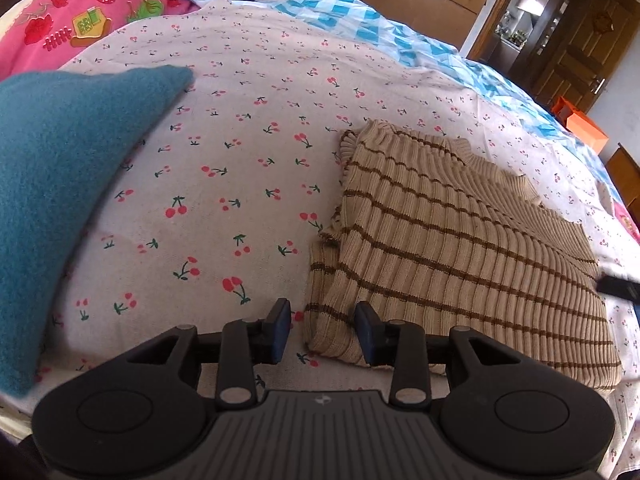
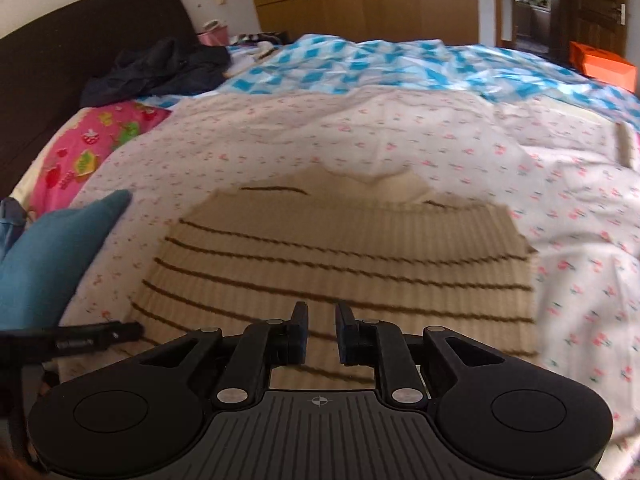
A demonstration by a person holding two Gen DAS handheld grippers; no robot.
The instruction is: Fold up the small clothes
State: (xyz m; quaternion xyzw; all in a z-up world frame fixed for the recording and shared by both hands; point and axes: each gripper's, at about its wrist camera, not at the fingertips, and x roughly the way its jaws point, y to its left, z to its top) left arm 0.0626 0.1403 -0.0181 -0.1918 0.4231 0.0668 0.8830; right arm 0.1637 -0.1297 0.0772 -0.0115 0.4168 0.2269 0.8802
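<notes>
A beige sweater with brown stripes [image 1: 460, 256] lies folded on the cherry-print sheet [image 1: 224, 184]. My left gripper [image 1: 322, 322] is open and empty, low at the sweater's near left corner, with the corner between its fingers. In the right wrist view the sweater [image 2: 340, 252] lies flat ahead. My right gripper [image 2: 320, 320] is open by a narrow gap and empty, just above the sweater's near edge. The left gripper's tip [image 2: 100, 334] shows at the sweater's left edge.
A teal garment [image 1: 52, 184] lies at the left, also in the right wrist view [image 2: 52, 256]. A pink pillow [image 1: 80, 20], dark clothes [image 2: 160, 68] and a blue-white quilt [image 2: 400, 64] lie farther back. An orange box [image 2: 600, 64] stands beyond the bed.
</notes>
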